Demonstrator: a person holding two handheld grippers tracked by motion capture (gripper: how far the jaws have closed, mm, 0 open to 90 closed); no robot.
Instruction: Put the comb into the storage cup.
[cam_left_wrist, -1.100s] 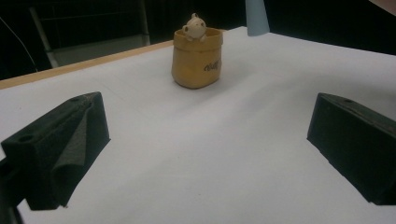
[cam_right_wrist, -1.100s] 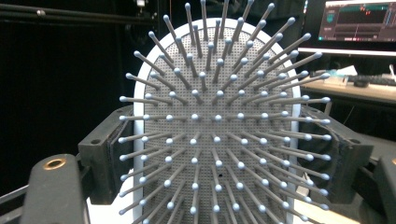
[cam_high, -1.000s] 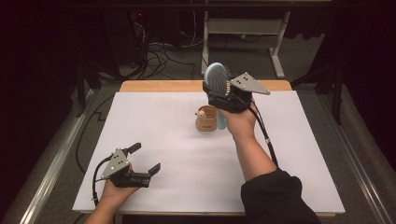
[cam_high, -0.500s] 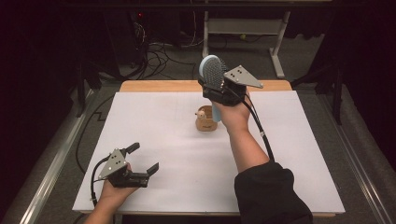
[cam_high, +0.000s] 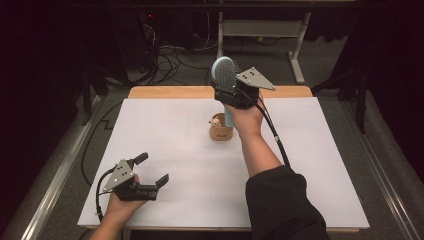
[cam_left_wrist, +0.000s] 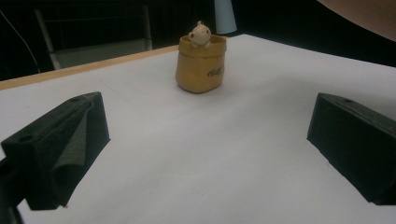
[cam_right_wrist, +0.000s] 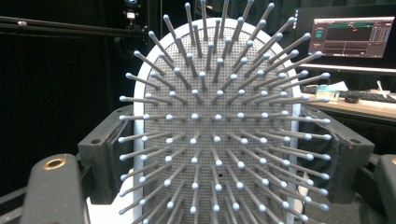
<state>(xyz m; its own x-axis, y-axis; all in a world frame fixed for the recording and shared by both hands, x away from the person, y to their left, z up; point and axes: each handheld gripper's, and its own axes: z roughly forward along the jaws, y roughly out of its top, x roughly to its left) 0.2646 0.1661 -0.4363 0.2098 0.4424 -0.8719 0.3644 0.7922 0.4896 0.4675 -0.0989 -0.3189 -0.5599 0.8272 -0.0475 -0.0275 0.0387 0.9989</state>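
A light-blue hairbrush (cam_high: 223, 72) with grey bristles (cam_right_wrist: 219, 130) stands upright, its head clamped between the jaws of my right gripper (cam_high: 226, 90), which is raised over the far middle of the table. The handle (cam_high: 228, 117) hangs down right beside a small tan pouch (cam_high: 221, 131) with a little pale figure peeking out of it (cam_left_wrist: 201, 65). I cannot tell whether the handle (cam_left_wrist: 224, 14) touches the pouch. My left gripper (cam_high: 152, 169) rests open at the front left of the white sheet (cam_high: 165, 135), jaws wide apart with nothing between them, pointing toward the pouch.
A wooden table edge (cam_high: 170, 92) shows behind the white sheet. Beyond it are floor cables (cam_high: 165, 55) and a metal desk frame (cam_high: 260, 30). A lit monitor (cam_right_wrist: 352, 35) stands on a desk behind the brush.
My right hand has carried the brush leftward, bringing its handle from the pouch's right side to just above and behind it. The left gripper has stayed put.
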